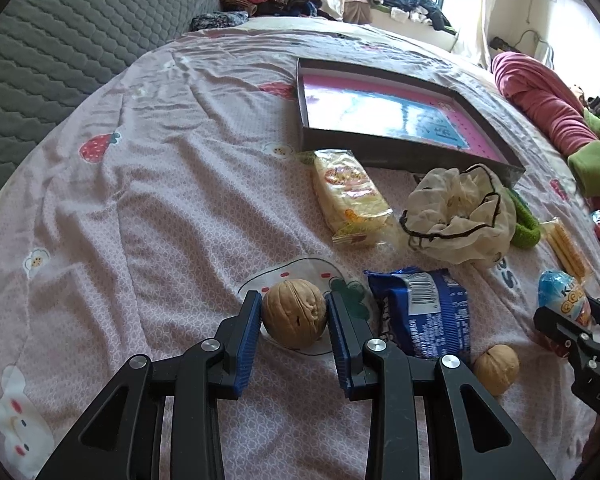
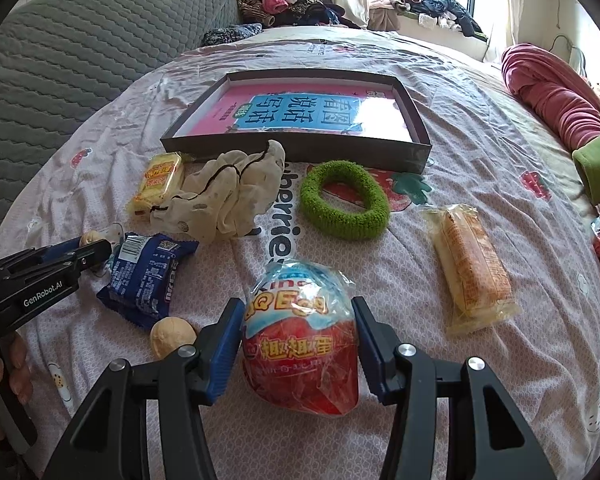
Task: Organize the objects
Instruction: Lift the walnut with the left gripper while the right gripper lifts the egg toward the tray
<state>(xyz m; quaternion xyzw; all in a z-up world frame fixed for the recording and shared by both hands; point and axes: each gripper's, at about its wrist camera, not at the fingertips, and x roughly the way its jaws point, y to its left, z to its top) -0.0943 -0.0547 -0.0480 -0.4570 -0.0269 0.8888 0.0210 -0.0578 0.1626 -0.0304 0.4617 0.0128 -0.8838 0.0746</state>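
Left wrist view: one walnut [image 1: 294,317] of two is pinched by the left gripper [image 1: 293,312] on the bed [image 1: 148,200]. One toy egg [image 2: 300,340] is squeezed by the right gripper [image 2: 298,330].

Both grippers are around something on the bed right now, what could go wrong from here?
The walnut is round and hard, so it may squirt out of the left gripper. The wrapped toy egg has slippery, crinkled film, so the right gripper may slip. The shallow tray lies beyond clutter, where a carried item could snag the scarf.
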